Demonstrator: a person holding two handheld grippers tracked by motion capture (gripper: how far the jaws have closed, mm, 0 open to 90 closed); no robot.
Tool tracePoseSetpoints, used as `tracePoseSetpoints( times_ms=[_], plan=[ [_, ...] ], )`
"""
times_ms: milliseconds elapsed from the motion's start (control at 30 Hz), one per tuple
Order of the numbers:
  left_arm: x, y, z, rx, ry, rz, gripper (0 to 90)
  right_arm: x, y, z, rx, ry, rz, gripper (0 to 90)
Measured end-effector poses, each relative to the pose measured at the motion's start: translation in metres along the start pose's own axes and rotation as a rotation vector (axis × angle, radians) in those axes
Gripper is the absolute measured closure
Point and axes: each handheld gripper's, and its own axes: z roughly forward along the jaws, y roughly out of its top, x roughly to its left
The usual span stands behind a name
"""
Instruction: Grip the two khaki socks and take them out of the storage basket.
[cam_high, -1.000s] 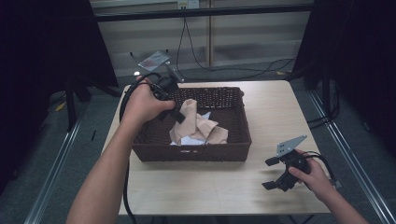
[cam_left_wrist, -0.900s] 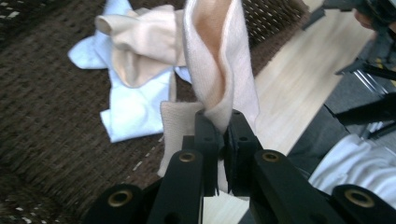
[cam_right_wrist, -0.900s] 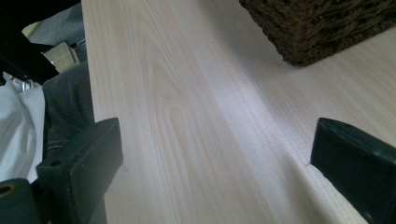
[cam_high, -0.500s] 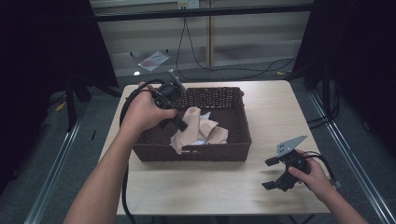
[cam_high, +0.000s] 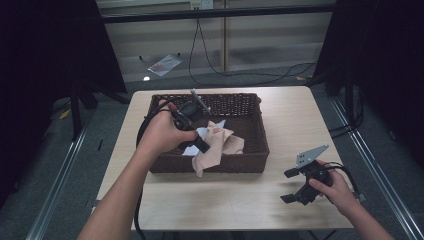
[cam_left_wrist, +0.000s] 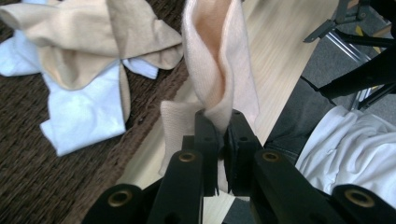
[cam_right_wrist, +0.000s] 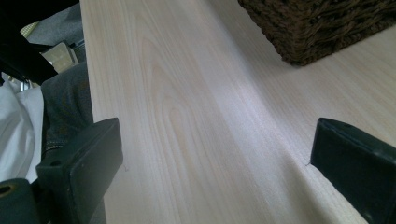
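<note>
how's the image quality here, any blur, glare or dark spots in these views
High view: dim, black at both sides, the table evenly lit. Left gripper view: bright, pink cloth fairly sharp, the fingers at the bottom soft. Right gripper view: pale sheen across the wood, fingers blurred, basket corner sharper.

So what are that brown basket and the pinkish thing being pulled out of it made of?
The basket looks like dark brown woven wicker or rattan, matte, with strands plaited along its walls. The pinkish piece, pinched in the left gripper, seems a soft knitted fabric, maybe cotton: fine ribbing, limp folds, no shine. It could be a sock.
</note>
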Motion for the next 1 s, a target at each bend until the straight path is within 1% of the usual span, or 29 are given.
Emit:
tracePoseSetpoints(
  times_ms=[100, 133, 200, 267, 367, 433, 467, 533, 567, 633, 667, 700, 800, 933, 1000],
  plan=[
    [-0.003, -0.001, 0.005, 0.000, 0.000, 0.006, 85.5, 0.000, 0.000, 0.000, -0.003, -0.003, 0.001, 1.6],
    [-0.003, -0.001, 0.006, 0.011, -0.001, 0.014, 85.5, 0.000, 0.000, -0.001, -0.001, -0.005, 0.000, 1.6],
    [-0.006, -0.001, 0.010, 0.013, -0.001, 0.015, 85.4, 0.000, 0.000, -0.001, -0.001, -0.006, -0.003, 1.6],
    [-0.008, -0.003, 0.014, 0.020, 0.004, 0.026, 85.4, 0.000, 0.000, -0.001, -0.006, -0.001, 0.002, 1.6],
    [-0.009, -0.005, 0.018, 0.012, -0.006, 0.029, 85.3, 0.000, 0.000, -0.001, -0.007, -0.002, 0.001, 1.6],
    [-0.009, -0.007, 0.021, 0.024, -0.009, 0.032, 85.2, 0.000, 0.000, -0.001, -0.006, -0.001, 0.002, 1.6],
    [-0.009, -0.008, 0.023, 0.021, -0.006, 0.035, 85.1, 0.000, 0.000, -0.001, -0.005, -0.001, 0.002, 1.6],
    [-0.010, -0.010, 0.026, 0.024, -0.010, 0.028, 84.8, 0.000, 0.000, -0.001, -0.004, -0.003, 0.000, 1.6],
    [-0.010, -0.011, 0.029, 0.011, -0.009, 0.028, 84.7, 0.000, 0.000, -0.001, -0.007, -0.001, 0.002, 1.6],
    [-0.010, -0.012, 0.031, 0.025, -0.016, 0.038, 84.6, 0.000, 0.000, -0.001, -0.006, -0.001, 0.003, 1.6],
    [-0.011, -0.013, 0.035, 0.016, -0.014, 0.026, 84.4, 0.000, 0.000, -0.001, -0.006, -0.001, 0.003, 1.6],
    [-0.011, -0.013, 0.037, 0.023, -0.021, 0.033, 84.5, 0.000, 0.000, -0.001, -0.005, -0.001, 0.002, 1.6],
    [-0.011, -0.013, 0.043, 0.031, -0.029, 0.035, 84.2, 0.000, 0.000, -0.001, -0.006, 0.000, 0.001, 1.6],
    [-0.012, -0.013, 0.052, 0.036, -0.027, 0.038, 83.6, 0.000, 0.000, -0.001, -0.003, -0.002, -0.003, 1.6],
    [-0.012, -0.013, 0.053, 0.039, -0.032, 0.037, 83.4, 0.000, 0.000, -0.001, -0.004, 0.000, 0.002, 1.6]
  ],
)
